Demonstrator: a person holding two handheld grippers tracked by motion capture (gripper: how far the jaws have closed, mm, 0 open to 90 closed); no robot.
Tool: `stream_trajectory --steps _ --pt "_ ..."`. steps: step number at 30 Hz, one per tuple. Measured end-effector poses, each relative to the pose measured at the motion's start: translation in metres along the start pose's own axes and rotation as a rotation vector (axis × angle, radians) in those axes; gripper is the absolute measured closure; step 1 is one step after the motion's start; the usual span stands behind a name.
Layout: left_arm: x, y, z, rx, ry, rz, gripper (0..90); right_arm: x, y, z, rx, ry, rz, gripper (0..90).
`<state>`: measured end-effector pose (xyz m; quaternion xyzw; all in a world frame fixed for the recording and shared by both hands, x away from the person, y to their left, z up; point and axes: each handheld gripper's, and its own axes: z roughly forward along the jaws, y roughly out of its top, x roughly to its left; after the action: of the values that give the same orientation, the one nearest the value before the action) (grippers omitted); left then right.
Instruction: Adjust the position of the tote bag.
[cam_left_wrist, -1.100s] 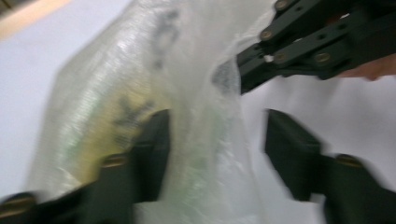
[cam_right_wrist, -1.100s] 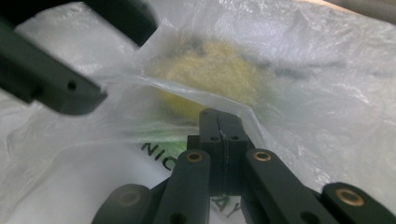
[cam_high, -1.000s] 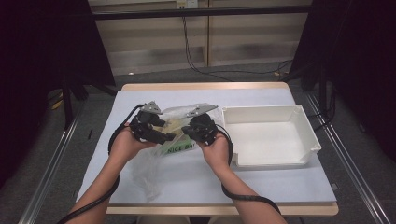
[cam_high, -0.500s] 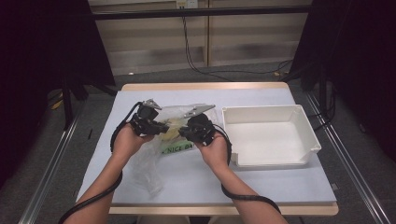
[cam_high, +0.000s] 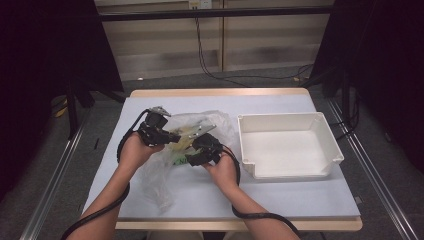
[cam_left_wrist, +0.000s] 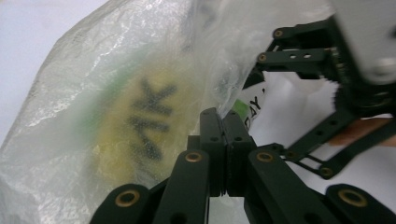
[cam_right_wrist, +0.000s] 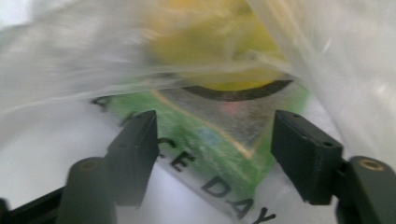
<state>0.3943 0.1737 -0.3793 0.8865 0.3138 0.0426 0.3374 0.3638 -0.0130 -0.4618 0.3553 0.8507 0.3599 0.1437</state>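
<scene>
One pale flat bench (cam_high: 300, 200) carries one white, square plastic tray (cam_high: 327, 145). At centre-left, one crinkled clear bag (cam_high: 165, 175) holds a yellow-green packet (cam_right_wrist: 219, 135). The left tool (cam_left_wrist: 226, 140) pinches the film; the right tool (cam_right_wrist: 215, 154), just opening, straddles the packet.

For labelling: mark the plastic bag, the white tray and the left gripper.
plastic bag (cam_high: 157, 182): high view, clear lower part.
white tray (cam_high: 332, 142): high view, right wall.
left gripper (cam_left_wrist: 226, 125): left gripper view, shut jaw tips.

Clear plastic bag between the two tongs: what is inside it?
Inside the clear plastic bag lies a yellow and green printed packet with black lettering. The crinkled film blurs it, so the full wording and contents stay hidden.
</scene>
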Motion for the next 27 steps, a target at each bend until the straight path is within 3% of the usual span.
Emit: stream_trajectory --steps 3,4,5,11,12,13,14,16,17,18,21,23,27 --pt "0.000 0.000 0.001 -0.011 -0.001 -0.015 89.3 -0.002 -0.003 0.007 0.019 -0.038 0.031 27.9" --pt "0.002 0.000 -0.001 0.016 -0.005 0.021 89.3 -0.003 -0.004 0.009 0.032 -0.043 0.026 27.6" --pt "0.001 0.000 0.000 -0.008 -0.005 -0.015 89.3 -0.004 -0.005 0.011 0.038 -0.040 0.019 26.9" --pt "0.000 0.000 -0.002 -0.009 -0.012 -0.011 89.2 -0.007 -0.012 0.017 0.082 -0.022 0.035 32.5" --pt "0.000 0.000 -0.002 -0.009 -0.017 -0.010 89.2 -0.009 -0.013 0.012 0.083 -0.009 0.038 49.2" --pt "0.001 0.000 -0.003 0.001 -0.019 0.004 89.2 -0.008 -0.012 0.011 0.087 -0.011 0.044 56.3" --pt "0.000 0.000 -0.003 -0.010 -0.022 -0.016 89.2 -0.009 -0.013 0.009 0.093 0.001 0.020 65.1" --pt "-0.001 0.000 -0.004 -0.013 -0.021 -0.008 89.3 -0.010 -0.013 0.006 0.108 0.013 0.019 75.6" --pt "-0.001 0.000 -0.004 -0.013 -0.021 -0.008 89.3 -0.010 -0.013 0.006 0.108 0.013 0.019 75.6" --pt "-0.002 0.001 -0.006 -0.010 -0.020 -0.003 89.3 -0.010 -0.015 0.002 0.121 0.038 0.014 86.9" --pt "-0.002 0.003 -0.009 -0.016 -0.011 -0.003 89.4 -0.008 -0.019 -0.003 0.126 0.067 -0.003 90.0" --pt "0.001 0.005 -0.011 -0.011 -0.007 0.024 89.3 -0.004 -0.022 -0.007 0.141 0.083 -0.025 90.0" --pt "0.001 0.008 -0.013 -0.028 -0.003 -0.003 89.4 0.000 -0.028 -0.017 0.164 0.108 -0.052 90.0"
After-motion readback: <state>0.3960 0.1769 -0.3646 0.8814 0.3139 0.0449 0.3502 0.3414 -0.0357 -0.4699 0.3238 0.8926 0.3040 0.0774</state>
